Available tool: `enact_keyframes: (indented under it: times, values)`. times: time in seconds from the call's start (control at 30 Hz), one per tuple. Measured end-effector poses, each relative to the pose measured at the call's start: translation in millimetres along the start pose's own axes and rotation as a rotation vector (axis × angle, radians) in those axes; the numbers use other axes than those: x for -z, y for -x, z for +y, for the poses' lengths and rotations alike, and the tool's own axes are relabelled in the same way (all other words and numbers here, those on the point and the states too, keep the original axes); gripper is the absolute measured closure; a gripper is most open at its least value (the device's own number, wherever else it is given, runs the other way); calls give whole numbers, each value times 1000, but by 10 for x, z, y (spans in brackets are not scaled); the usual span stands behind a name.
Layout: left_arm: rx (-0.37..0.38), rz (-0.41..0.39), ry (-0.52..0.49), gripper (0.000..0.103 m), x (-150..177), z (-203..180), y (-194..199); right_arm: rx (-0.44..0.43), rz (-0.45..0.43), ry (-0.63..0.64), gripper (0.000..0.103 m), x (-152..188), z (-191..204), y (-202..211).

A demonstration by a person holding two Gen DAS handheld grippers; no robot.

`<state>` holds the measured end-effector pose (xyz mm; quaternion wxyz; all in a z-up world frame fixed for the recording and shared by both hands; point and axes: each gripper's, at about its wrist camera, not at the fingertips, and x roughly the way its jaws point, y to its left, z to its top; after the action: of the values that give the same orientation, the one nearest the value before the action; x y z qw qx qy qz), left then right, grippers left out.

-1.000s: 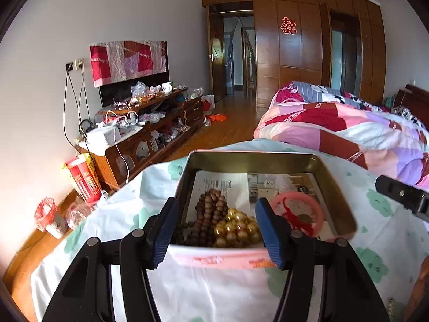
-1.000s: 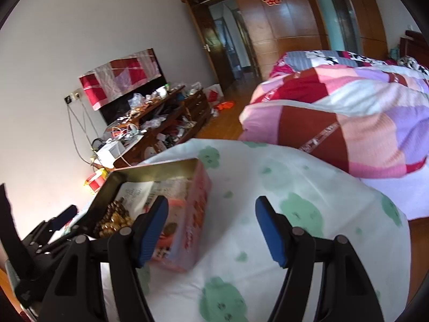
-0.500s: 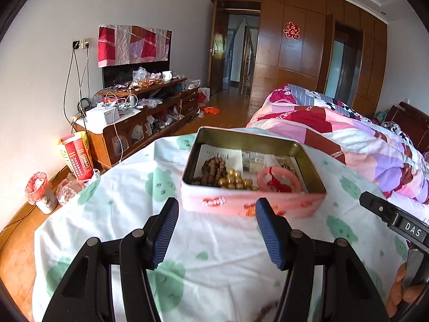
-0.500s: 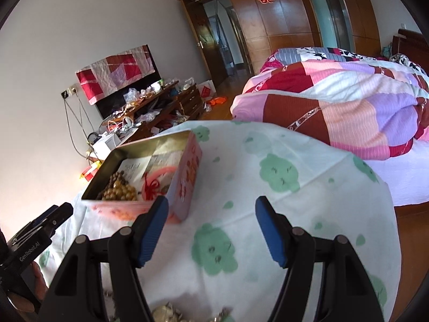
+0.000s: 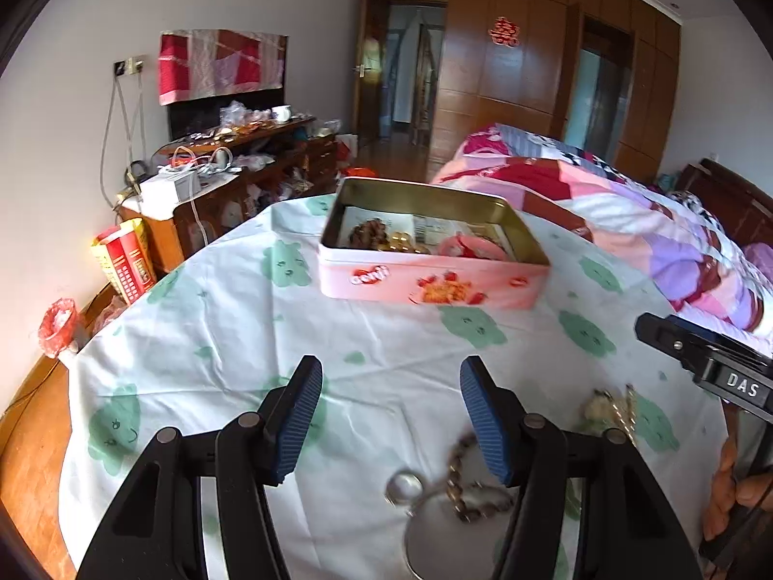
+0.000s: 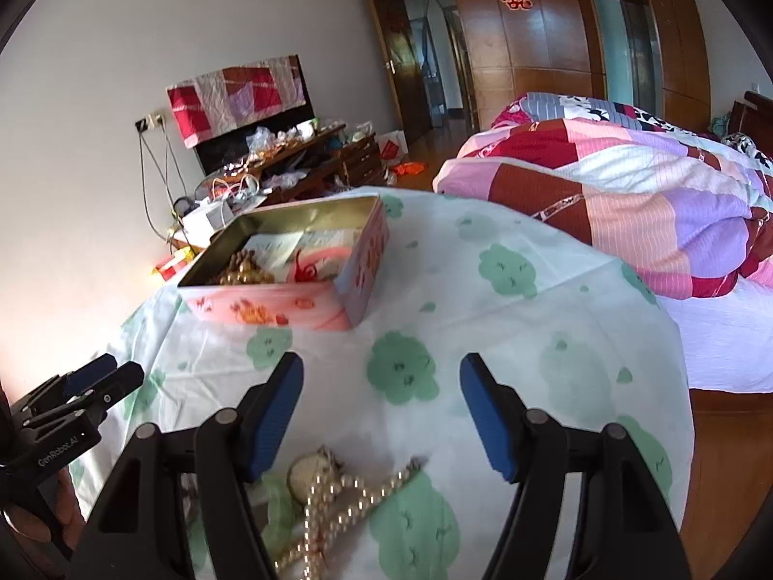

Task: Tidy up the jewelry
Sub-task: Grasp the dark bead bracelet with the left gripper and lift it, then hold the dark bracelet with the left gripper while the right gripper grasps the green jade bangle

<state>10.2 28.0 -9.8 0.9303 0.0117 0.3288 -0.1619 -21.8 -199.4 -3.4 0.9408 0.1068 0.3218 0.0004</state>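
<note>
both my left gripper and right gripper hang open, empty. the pearl necklace lies near me, well short of the tin. it looks light, limp and slippery, so i'd pinch a bunched loop.

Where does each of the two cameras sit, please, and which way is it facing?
Left wrist: on the left gripper, looking down across the green-patterned white tablecloth at the pink rectangular tin; its open blue-padded fingers and the right gripper show.
Right wrist: on the right gripper, same direction, from the tin's right; open fingers, left gripper show.
Shared: tin, tablecloth, patchwork quilt.
</note>
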Motion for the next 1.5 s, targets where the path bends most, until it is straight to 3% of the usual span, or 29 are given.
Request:
enact_keyframes:
  times: [0.33, 0.47, 0.63, 0.77, 0.8, 0.83, 0.9, 1.07, 1.23, 1.37, 1.43, 1.5]
  values:
    - [11, 123, -114, 43, 113, -227, -137, -24, 32, 24, 34, 178, 24, 121]
    - [8, 204, -138, 59, 139, -274, -275, -41, 53, 44, 40, 221, 70, 129]
    - [43, 274, -158, 60, 190, -318, -356, -47, 66, 37, 40, 269, 53, 114]
    - [60, 283, -165, 60, 197, -339, -358, -53, 69, 25, 40, 272, 32, 108]
    - [64, 282, -163, 66, 198, -335, -352, -55, 71, 23, 40, 274, 27, 102]
    - [63, 280, -167, 72, 198, -343, -347, -55, 73, 21, 40, 278, 23, 97]
    - [65, 277, -188, 93, 204, -378, -341, -56, 74, 18, 40, 280, 18, 94]
    - [69, 261, -214, 94, 201, -429, -310, -61, 66, -1, 40, 282, -12, 109]
    - [91, 137, -92, 94, 127, -204, -92, -80, 53, -36, 41, 283, -72, 143]
    - [130, 17, 42, 94, 89, 11, 103, -105, 71, -28, 51, 296, -52, 146]
    - [147, -23, 89, 94, 82, 60, 160, -126, 85, -13, 65, 306, -7, 151]
    - [157, -57, 111, 94, 75, 81, 196, -141, 98, 15, 71, 321, 56, 154]
